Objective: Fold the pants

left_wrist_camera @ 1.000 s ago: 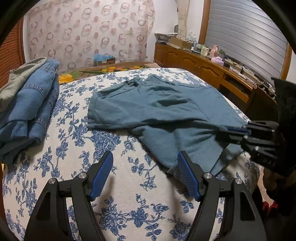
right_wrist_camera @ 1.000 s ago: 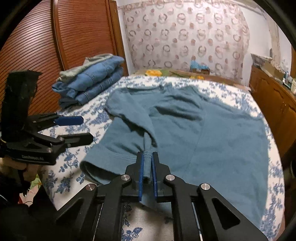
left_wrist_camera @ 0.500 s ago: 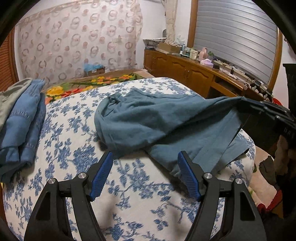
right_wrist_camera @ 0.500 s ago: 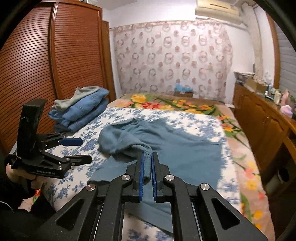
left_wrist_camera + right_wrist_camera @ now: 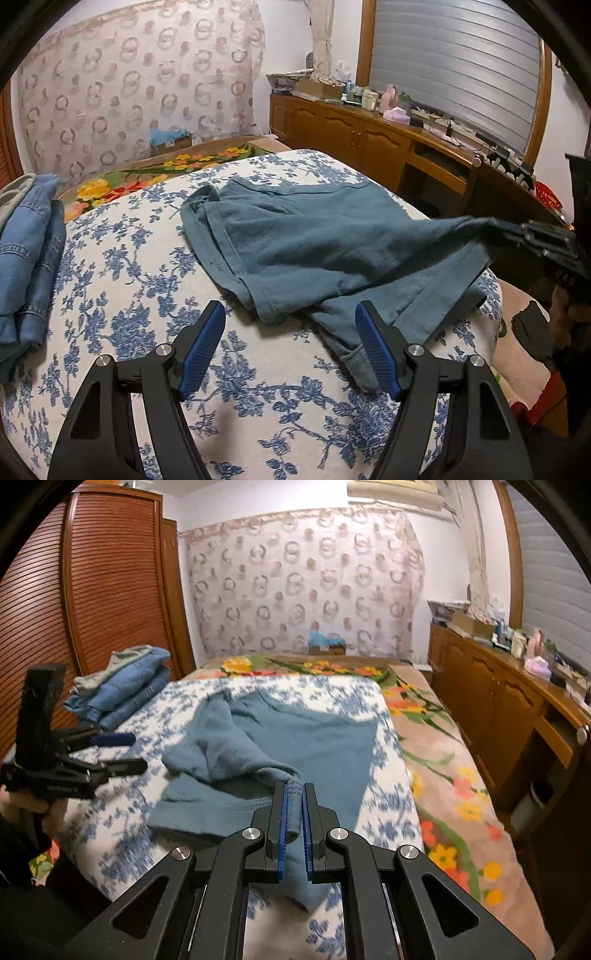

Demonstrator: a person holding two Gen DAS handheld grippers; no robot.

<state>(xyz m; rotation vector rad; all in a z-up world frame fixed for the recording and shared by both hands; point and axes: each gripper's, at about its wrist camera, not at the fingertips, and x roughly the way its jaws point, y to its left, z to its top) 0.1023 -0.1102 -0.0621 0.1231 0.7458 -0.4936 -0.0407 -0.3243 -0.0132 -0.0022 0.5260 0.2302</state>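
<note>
The teal pants (image 5: pixel 317 236) lie rumpled on the blue-flowered bed sheet (image 5: pixel 122 295); they also show in the right wrist view (image 5: pixel 306 738). My right gripper (image 5: pixel 294 805) is shut on a bunched edge of the pants and holds it lifted off the bed, the cloth stretched toward it. It shows at the right edge of the left wrist view (image 5: pixel 517 230). My left gripper (image 5: pixel 291 347) is open and empty, low over the sheet in front of a pant leg hem. It shows at the left in the right wrist view (image 5: pixel 122 751).
A stack of folded jeans (image 5: pixel 29 254) lies at the bed's left side, next to a brown slatted wardrobe (image 5: pixel 92 590). A wooden cabinet (image 5: pixel 388 144) with clutter runs along the right. A floral blanket (image 5: pixel 443 775) covers the bed's right side.
My right gripper has lifted and pulled the pants edge toward the bed's near right, dragging the cloth. My left gripper stays open and has shifted a little.
</note>
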